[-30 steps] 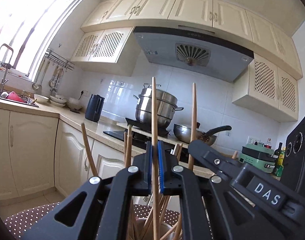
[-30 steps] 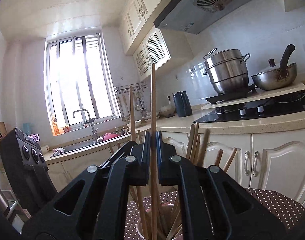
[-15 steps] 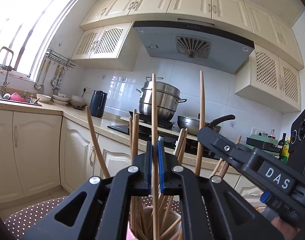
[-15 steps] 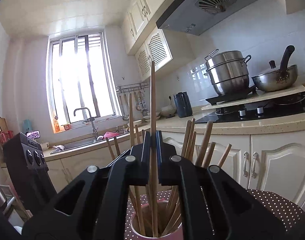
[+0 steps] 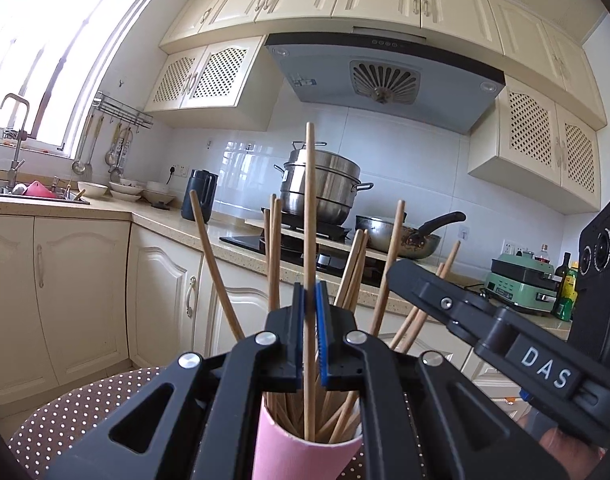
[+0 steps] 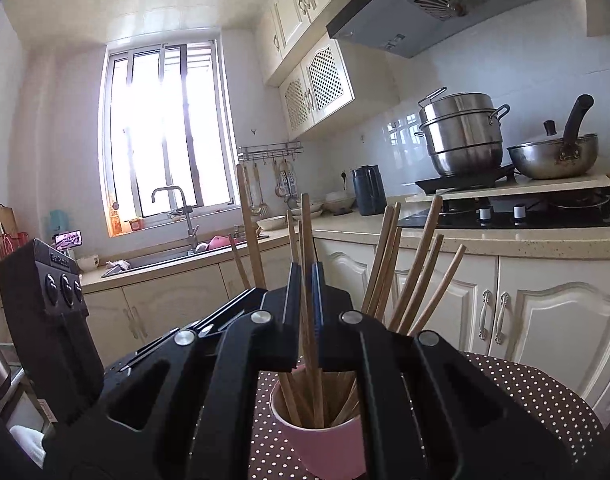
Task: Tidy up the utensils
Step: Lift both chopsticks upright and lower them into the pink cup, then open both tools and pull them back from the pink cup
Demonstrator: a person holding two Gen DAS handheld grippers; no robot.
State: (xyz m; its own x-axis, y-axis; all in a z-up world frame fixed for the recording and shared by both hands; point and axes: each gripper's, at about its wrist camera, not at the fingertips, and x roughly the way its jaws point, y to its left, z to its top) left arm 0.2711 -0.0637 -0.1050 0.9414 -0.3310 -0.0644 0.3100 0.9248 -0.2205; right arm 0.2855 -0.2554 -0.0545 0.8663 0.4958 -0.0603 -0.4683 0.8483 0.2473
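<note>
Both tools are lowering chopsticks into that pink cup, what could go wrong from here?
1. The cup is already crowded with splayed sticks; each held chopstick may jam against them instead of reaching the bottom.
2. The left tool and right tool work close together over the cup and might collide.
3. A sideways push could tip the cup.

one pink cup (image 5: 301,458), one steamer pot (image 5: 323,188), one wok (image 5: 399,236)

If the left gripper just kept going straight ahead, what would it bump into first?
Probably the other chopsticks fanning up from the pink cup just ahead. The left gripper points level, jaws shut on one chopstick; depth is hard to judge.
</note>
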